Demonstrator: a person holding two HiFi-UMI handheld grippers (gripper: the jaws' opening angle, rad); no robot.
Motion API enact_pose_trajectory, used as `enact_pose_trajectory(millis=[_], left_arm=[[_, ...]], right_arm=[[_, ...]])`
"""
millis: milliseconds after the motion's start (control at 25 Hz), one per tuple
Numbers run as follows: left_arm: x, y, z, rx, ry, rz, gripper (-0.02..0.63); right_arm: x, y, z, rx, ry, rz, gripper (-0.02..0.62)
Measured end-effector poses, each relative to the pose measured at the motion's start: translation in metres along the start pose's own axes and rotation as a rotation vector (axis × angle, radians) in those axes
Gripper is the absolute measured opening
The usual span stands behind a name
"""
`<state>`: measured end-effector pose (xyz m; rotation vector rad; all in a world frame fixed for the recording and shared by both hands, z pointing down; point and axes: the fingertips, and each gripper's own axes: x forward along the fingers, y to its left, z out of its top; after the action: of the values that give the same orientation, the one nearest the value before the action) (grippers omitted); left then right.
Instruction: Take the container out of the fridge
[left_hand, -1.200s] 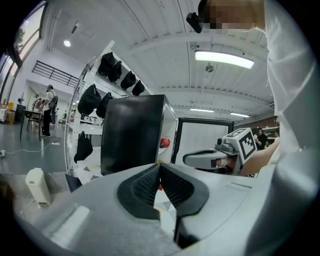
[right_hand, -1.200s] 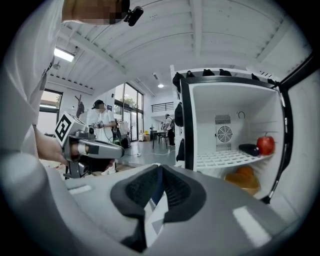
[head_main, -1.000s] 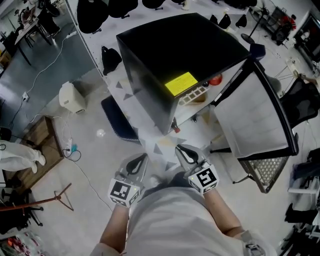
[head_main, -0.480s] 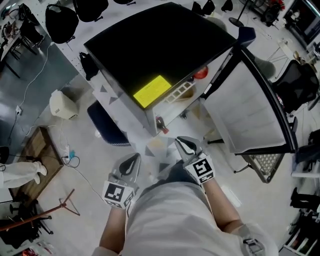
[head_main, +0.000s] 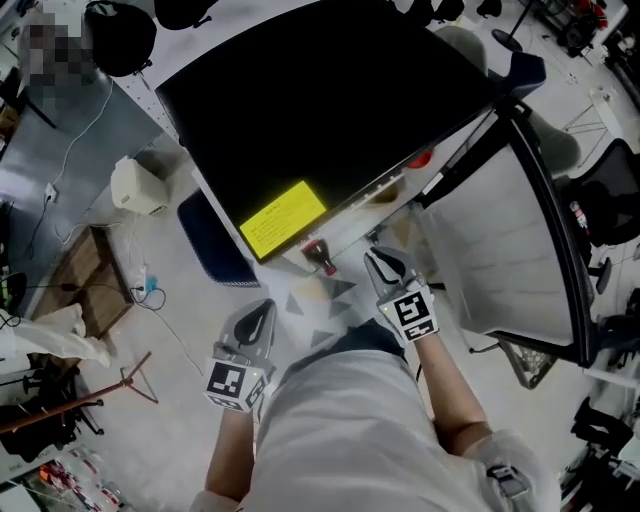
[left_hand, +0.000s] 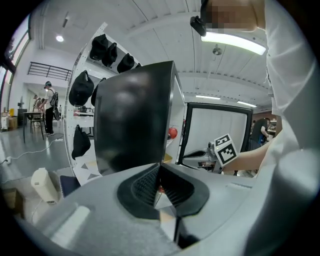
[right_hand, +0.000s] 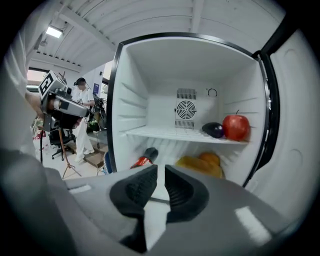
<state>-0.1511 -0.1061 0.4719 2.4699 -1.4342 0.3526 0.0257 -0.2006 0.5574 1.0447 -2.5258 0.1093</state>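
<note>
moved: I've brought the right hand-held gripper (head_main: 382, 262) closer to the open black, white-lined fridge (right_hand: 135, 90); jaws just cracked apart, empty.
left hand-held gripper (head_main: 258, 312): pressed together, empty.
dark red-labelled bottle (right_hand: 144, 158): lower compartment, left; axis front-to-back, red end outward.

Black fridge (head_main: 330, 110) seen from above, yellow sticker (head_main: 283, 217) near its front edge. Fridge door (head_main: 505, 235) stands open to the right. Red-capped bottle (head_main: 320, 256) pokes out at the fridge front, red round item (head_main: 421, 159) partly visible inside. Right gripper (head_main: 379, 259) just in front of the opening, jaws just opening a crack, nothing between them. Left gripper (head_main: 262, 311) lower, over the floor, well apart from the fridge, jaws together. White appliance (head_main: 135, 187) and wooden pallet (head_main: 85, 285) on floor at left.
</note>
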Motion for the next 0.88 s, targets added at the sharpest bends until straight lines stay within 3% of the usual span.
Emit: enact_pose_trajectory(millis=[360, 520, 880], left_arm=[[0.023, -0.009, 0.007, -0.021, 0.013, 0.087, 0.009], [0.028, -0.011, 0.01, -0.028, 0.014, 0.121, 0.009], [0.033, -0.014, 0.006, -0.048, 0.021, 0.179, 0.009]], right_arm=[[0.038, -0.051, -0.021, -0.143, 0.065, 0.018, 0.064], [0.053, -0.071, -0.03, -0.181, 0.101, 0.006, 0.106], [0.083, -0.091, -0.044, -0.257, 0.167, 0.026, 0.166]])
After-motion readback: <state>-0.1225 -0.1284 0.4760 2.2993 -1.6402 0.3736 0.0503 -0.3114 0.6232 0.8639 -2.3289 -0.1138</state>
